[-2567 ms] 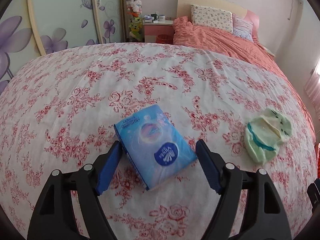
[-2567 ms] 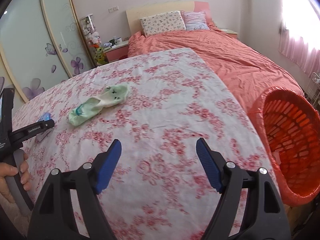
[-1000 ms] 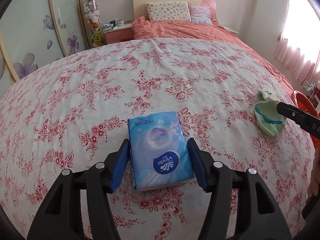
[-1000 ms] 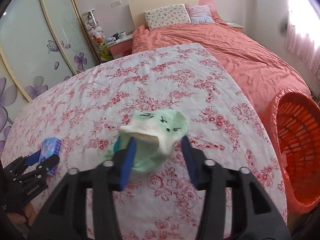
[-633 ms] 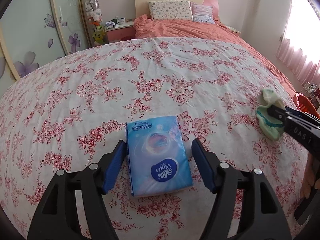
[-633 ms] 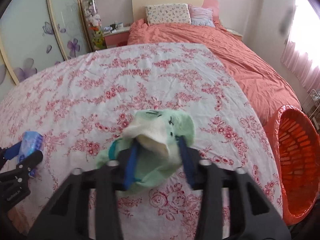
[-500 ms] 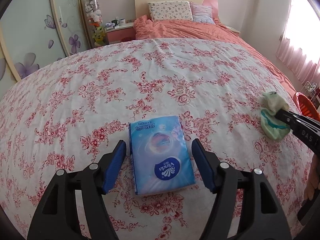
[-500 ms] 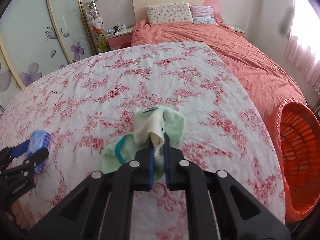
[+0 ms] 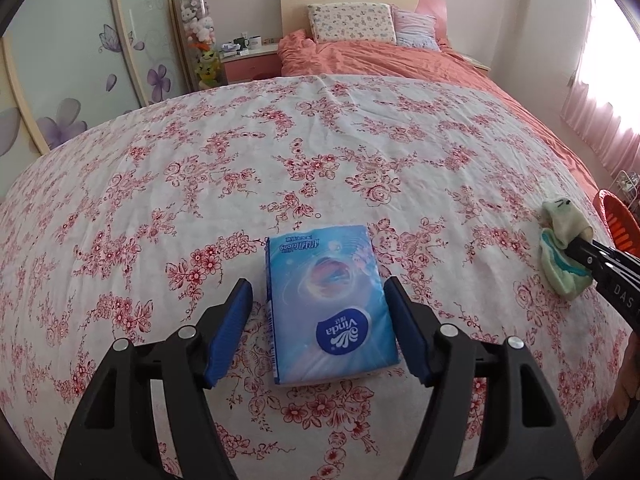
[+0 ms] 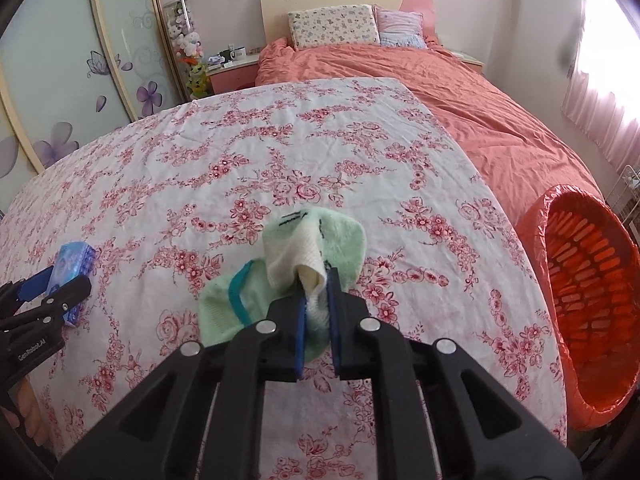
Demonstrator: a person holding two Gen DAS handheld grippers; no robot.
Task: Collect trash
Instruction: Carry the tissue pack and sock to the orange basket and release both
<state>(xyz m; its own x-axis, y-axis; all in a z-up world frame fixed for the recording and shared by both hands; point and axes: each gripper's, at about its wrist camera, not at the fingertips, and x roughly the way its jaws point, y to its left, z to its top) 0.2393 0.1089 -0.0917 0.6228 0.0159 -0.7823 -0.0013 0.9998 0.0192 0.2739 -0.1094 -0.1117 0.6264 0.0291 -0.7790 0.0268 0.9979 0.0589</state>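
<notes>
Right gripper (image 10: 316, 280) is clamped on the sock (image 10: 304, 248), blue pads pinching the cream cuff, the green body bunched up with its lower part resting on the floral sheet (image 10: 248, 148). Sock sits near the right edge of the bed. Left gripper (image 9: 318, 300) has its jaws spread apart, straddling the blue tissue pack (image 9: 328, 304); pads just beside the pack's long sides, not gripping it. Pack lies flat on the sheet, toward the front left part of the bed, well apart from the sock.

Orange basket (image 10: 580, 320) stands off the bed's right edge, lined with an orange bag; what shows of its inside looks empty, though the bottom is not visible. Farther back: salmon duvet (image 10: 420, 80), two pillows (image 10: 334, 28) at the headboard, and a nightstand (image 10: 232, 68) at the far left corner.

Progress judgement: early. Nothing visibly binned yet. Sock is grasped but not carried over to the basket; tissue pack is lined up but not gripped. Left to do: lift and drop sock in basket, close on pack, bin it too.
</notes>
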